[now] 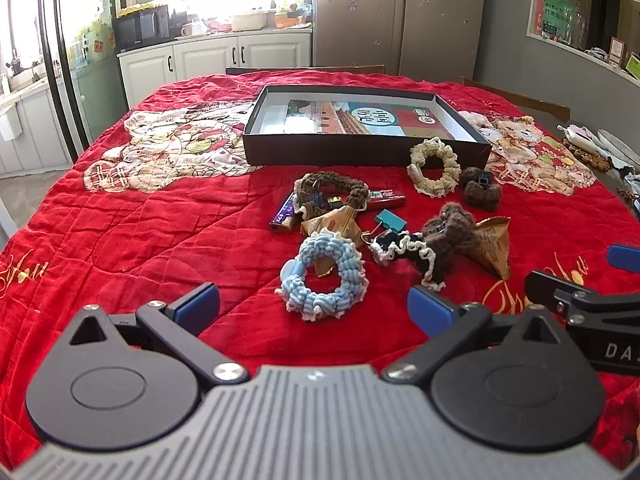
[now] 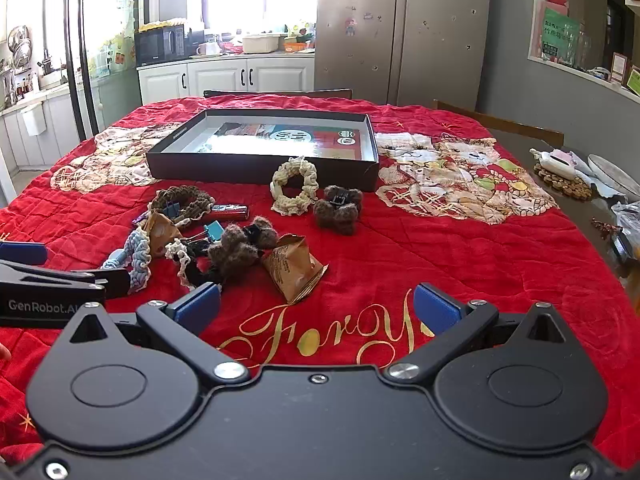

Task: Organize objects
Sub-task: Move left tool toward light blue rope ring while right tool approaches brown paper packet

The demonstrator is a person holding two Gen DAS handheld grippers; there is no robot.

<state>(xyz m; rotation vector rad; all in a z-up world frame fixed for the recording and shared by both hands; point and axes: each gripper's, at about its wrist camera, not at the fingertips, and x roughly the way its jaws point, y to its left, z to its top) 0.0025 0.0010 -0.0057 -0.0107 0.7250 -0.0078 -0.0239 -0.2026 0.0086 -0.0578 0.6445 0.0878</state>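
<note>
Surface: table under a red quilted cloth (image 2: 420, 248) with cat prints and gold lettering, in a kitchen with white cabinets (image 2: 224, 76) and a steel fridge (image 2: 400, 32). One shallow black box (image 1: 360, 148), open-topped, printed sheet inside, at mid-table. Before it, clustered: four scrunchies, namely blue (image 1: 322, 276), cream (image 1: 434, 166), brown (image 1: 332, 194), black-and-white (image 1: 404, 254); two fuzzy brown hair clips (image 2: 338, 208) (image 2: 240, 244); two lighters; two folded paper packets (image 2: 294, 268); binder clips, count uncertain. Left gripper (image 1: 314, 306) and right gripper (image 2: 316, 306): fingers spread, nothing held. Bare cloth lies right of the cluster.
</note>
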